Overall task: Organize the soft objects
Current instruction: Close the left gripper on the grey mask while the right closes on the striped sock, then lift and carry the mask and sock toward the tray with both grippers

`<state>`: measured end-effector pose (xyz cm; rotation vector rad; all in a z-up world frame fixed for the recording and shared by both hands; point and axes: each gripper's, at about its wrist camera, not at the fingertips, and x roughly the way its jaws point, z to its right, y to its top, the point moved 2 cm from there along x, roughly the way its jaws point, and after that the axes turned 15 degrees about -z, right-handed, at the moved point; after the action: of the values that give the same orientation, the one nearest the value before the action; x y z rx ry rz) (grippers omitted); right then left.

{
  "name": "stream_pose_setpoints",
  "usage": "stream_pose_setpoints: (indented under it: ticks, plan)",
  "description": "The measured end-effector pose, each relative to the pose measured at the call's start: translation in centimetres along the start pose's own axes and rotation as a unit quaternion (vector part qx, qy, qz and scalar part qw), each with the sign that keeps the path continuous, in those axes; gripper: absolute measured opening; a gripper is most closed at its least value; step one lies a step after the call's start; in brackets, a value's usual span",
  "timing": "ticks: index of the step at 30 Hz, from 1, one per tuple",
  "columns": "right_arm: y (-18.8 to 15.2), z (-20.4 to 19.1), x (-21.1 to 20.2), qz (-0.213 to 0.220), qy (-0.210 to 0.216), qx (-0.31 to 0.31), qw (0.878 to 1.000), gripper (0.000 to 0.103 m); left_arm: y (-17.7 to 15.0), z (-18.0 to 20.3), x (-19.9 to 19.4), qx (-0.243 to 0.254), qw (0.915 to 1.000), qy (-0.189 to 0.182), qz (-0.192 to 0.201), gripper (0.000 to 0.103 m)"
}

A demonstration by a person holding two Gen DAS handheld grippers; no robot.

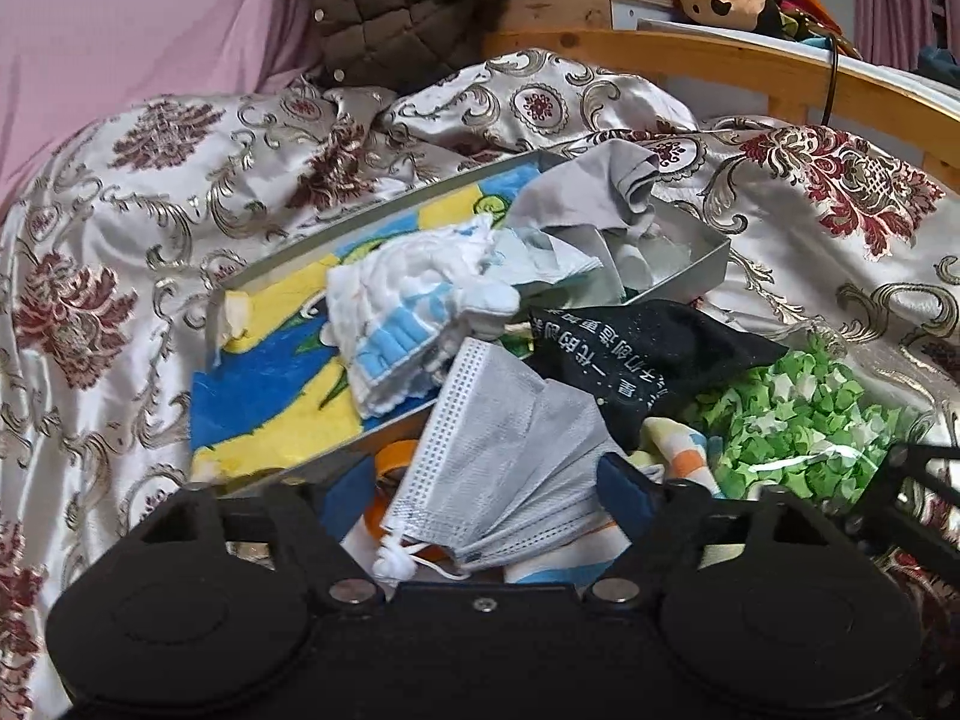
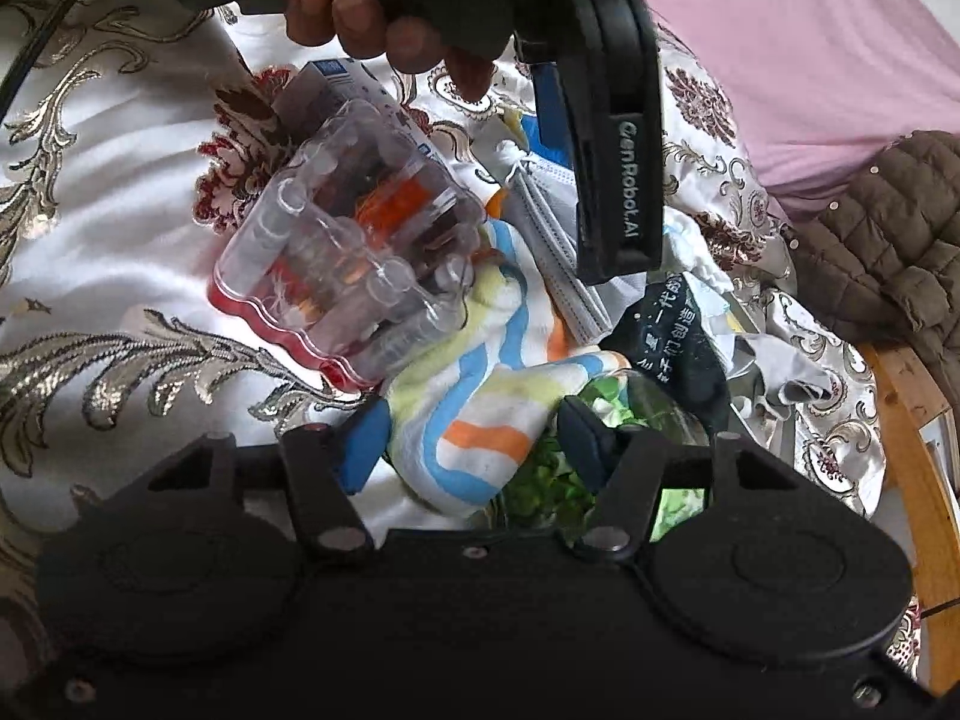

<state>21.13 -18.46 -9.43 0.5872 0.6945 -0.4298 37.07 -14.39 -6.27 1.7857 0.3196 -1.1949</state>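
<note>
Grey pleated fabric is what sits between the fingers of the left gripper (image 1: pixel 486 498): a mask (image 1: pixel 498 462), light and limp, draped over the near rim of the tray (image 1: pixel 690 276); the jaws stand apart on either side of it and whether they pinch it cannot be told; a hold on the stiffer stitched edge is judged safer than on the loose ear loops, which would slip or snag.

At the right gripper (image 2: pixel 474 450) a striped sock (image 2: pixel 474 420) is seen between spread fingers, lying on the bedspread (image 2: pixel 120 210) just beside a clear box (image 2: pixel 354 264); it looks soft and thick, easily bunched, so a bite across the middle fold is advised; grip or no grip cannot be told here either.

Counted in the tray: one white-and-blue cloth (image 1: pixel 408 300), one grey garment (image 1: pixel 588 198), one yellow-and-blue towel (image 1: pixel 270 384) lining the floor; a pale piece under the grey garment is too crumpled to count.

Counted outside: one mask, one striped sock, one black cloth (image 1: pixel 636 354) with printed characters touching the tray's edge, one bag of green bits (image 1: pixel 792 414); the bag is judged crinkly and slippery, the clear box rigid and no soft item at all.
</note>
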Motion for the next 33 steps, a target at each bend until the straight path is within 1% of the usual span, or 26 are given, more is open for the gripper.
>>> stream_pose_setpoints:
  ticks: [1,3,4,5,6,9,10,12,13,14,17,21,28,33]
  plan:
    - [0.0,0.1,0.1,-0.002,0.002,0.006,1.0,0.046,0.0,0.0,0.1,-0.002,1.0,-0.004,-0.002,0.073]
    - [0.0,0.2,0.4,-0.009,0.006,0.016,1.0,0.036,0.0,0.1,0.2,-0.006,0.9999,-0.007,-0.006,0.068]
    - [0.0,0.2,0.5,-0.01,0.009,0.02,1.0,0.035,0.0,0.2,0.2,-0.007,0.9999,-0.008,-0.009,0.061]
    - [0.0,0.3,0.6,-0.011,0.012,0.024,1.0,0.03,0.0,0.2,0.3,-0.007,0.9998,-0.009,-0.017,0.053]
    - [0.0,0.3,0.7,-0.012,0.014,0.027,0.999,0.023,0.0,0.3,0.4,-0.006,0.9996,-0.008,-0.025,0.051]
    - [-0.1,0.1,0.7,-0.014,0.015,0.025,0.999,0.016,0.0,0.3,0.3,0.002,0.9995,-0.003,-0.033,0.043]
    - [-0.1,0.1,0.7,-0.013,0.015,0.025,0.999,0.016,0.0,0.3,0.2,0.002,0.9994,-0.006,-0.035,0.036]
    - [-0.2,0.2,0.6,-0.01,0.01,0.026,1.0,0.011,0.0,0.3,-0.1,0.001,0.9992,-0.009,-0.039,0.029]
    - [-0.2,0.2,0.5,-0.007,0.007,0.027,1.0,0.01,0.0,0.4,-0.2,0.004,0.9991,-0.004,-0.041,0.024]
    - [-0.2,0.1,0.4,-0.005,0.005,0.028,1.0,0.009,-0.1,0.6,-0.3,0.006,0.999,-0.002,-0.043,0.016]
    - [-0.3,0.2,0.1,0.002,-0.006,0.036,0.999,0.007,-0.1,0.9,-0.7,0.005,0.9989,0.003,-0.048,0.012]
    - [-0.4,0.7,-0.7,0.016,-0.022,0.05,0.998,0.006,-0.1,1.3,-1.9,-0.006,0.999,0.013,-0.043,0.01]
    - [-0.5,1.4,-2.8,0.049,-0.059,0.058,0.995,0.006,0.5,1.7,-5.6,-0.011,0.9985,0.047,-0.024,0.01]
    - [-0.4,1.9,-4.2,0.07,-0.082,0.061,0.992,0.006,1.2,1.8,-8.9,-0.019,0.9963,0.084,-0.005,0.01]
